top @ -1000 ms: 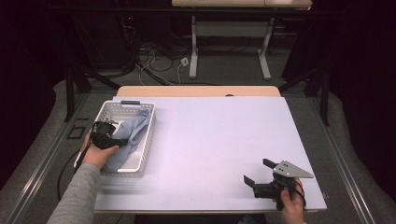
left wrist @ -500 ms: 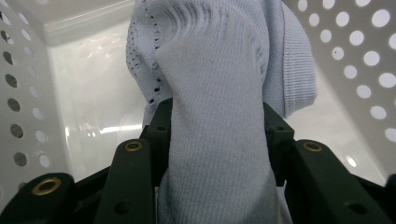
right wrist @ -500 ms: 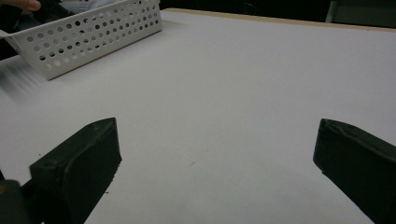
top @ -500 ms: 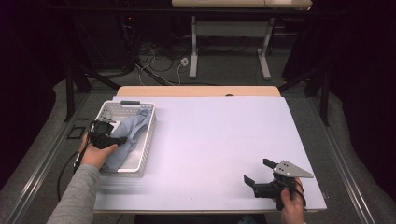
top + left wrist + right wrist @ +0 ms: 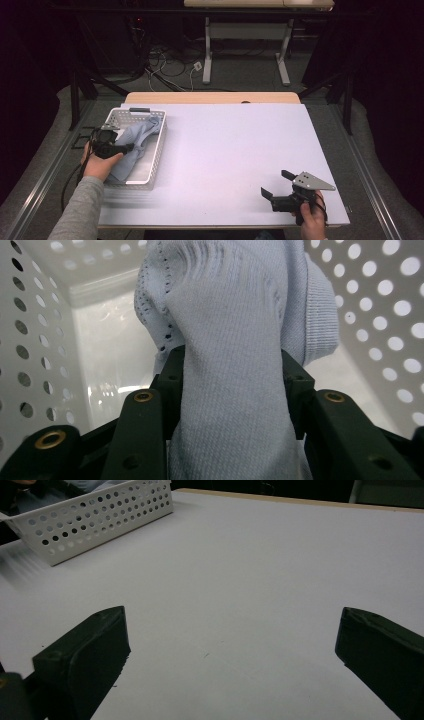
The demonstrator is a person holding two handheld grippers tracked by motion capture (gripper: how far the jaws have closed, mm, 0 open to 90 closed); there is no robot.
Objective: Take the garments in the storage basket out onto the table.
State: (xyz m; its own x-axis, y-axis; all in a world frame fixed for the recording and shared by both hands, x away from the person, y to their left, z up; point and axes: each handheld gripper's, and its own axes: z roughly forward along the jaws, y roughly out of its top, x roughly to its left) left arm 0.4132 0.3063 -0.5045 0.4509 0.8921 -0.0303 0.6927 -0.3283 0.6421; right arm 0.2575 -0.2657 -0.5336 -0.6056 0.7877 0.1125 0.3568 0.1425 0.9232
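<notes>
1. The cloth (image 5: 235, 340) is pale blue knit, ribbed, with a band of small eyelets along one fold.
2. It lies in the one white perforated basket (image 5: 156, 150) at the desk's (image 5: 235, 150) left side.
3. My left tool (image 5: 232, 390) is clamped on the one cloth.
4. My right tool (image 5: 230, 645) rests spread wide at the desk's near right, holding nothing.
</notes>
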